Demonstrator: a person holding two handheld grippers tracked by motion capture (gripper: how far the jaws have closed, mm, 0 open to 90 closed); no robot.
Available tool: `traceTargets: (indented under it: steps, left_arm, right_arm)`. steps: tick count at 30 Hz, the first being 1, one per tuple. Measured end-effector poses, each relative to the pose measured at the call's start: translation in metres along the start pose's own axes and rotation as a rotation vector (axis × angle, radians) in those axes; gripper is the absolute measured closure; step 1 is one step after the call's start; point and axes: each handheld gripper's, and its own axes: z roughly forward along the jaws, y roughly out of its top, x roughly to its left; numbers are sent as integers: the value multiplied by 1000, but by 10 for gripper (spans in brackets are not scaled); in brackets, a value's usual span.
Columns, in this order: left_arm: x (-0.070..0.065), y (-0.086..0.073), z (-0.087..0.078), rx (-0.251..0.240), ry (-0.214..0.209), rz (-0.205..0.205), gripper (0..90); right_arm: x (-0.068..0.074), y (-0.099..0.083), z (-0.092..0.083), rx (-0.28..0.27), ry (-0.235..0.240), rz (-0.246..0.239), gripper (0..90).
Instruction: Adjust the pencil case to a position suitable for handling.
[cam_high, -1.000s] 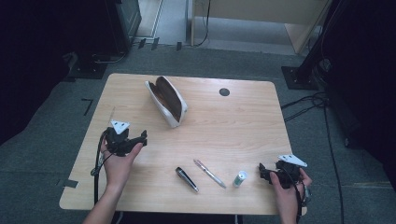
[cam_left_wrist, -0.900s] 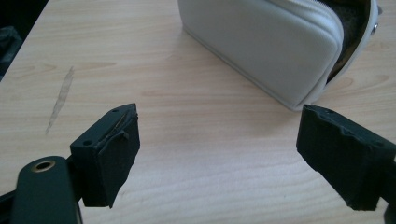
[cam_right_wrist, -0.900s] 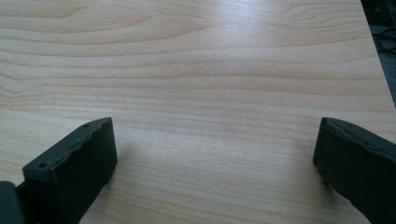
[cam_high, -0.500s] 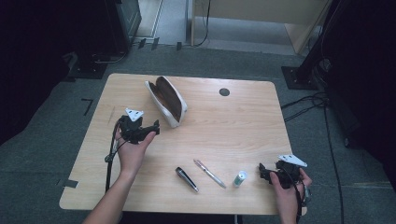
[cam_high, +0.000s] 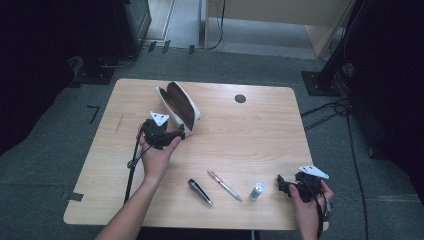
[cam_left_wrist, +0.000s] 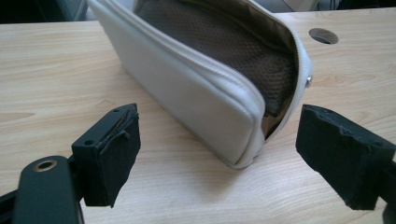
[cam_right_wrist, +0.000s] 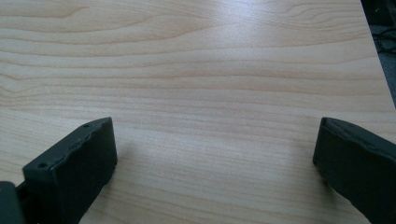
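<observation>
With its fingers wide and empty, the left gripper (cam_high: 176, 134) should straddle the near end of the white pouch (cam_left_wrist: 205, 88) squarely, toward the bench's (cam_high: 260, 130) far-left corner, before closing.

The wooden table (cam_high: 260, 135) carried a round dark hole (cam_high: 240, 98) near its far edge. Along the near edge lay a dark pen (cam_high: 200, 192), a slim pink-and-silver pen (cam_high: 224, 186) just beside it, and a small greenish tube (cam_high: 257, 191) further right. Loose cables (cam_high: 330, 110) lay on the grey floor beyond the table's right side.
</observation>
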Motion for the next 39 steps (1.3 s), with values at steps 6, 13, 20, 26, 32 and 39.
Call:
traceTargets:
  steps: [6, 13, 20, 26, 32, 39]
  left_arm:
    - [-10, 3, 14, 16, 17, 2, 147]
    - [-16, 11, 24, 13, 58, -29, 209]
    - [-17, 13, 34, 20, 82, -35, 315]
    - [-17, 13, 42, 48, 87, -37, 360]
    - [-16, 12, 46, 52, 115, -29, 447]
    - [-12, 11, 44, 56, 128, -20, 582]
  right_arm:
    - [0, 0, 0, 0, 0, 0, 0]
    - [0, 0, 0, 0, 0, 0, 0]
    - [0, 0, 0, 0, 0, 0, 0]
    - [0, 0, 0, -1, 0, 0, 0]
    - [0, 0, 0, -1, 0, 0, 0]
    - [0, 0, 0, -1, 0, -2, 0]
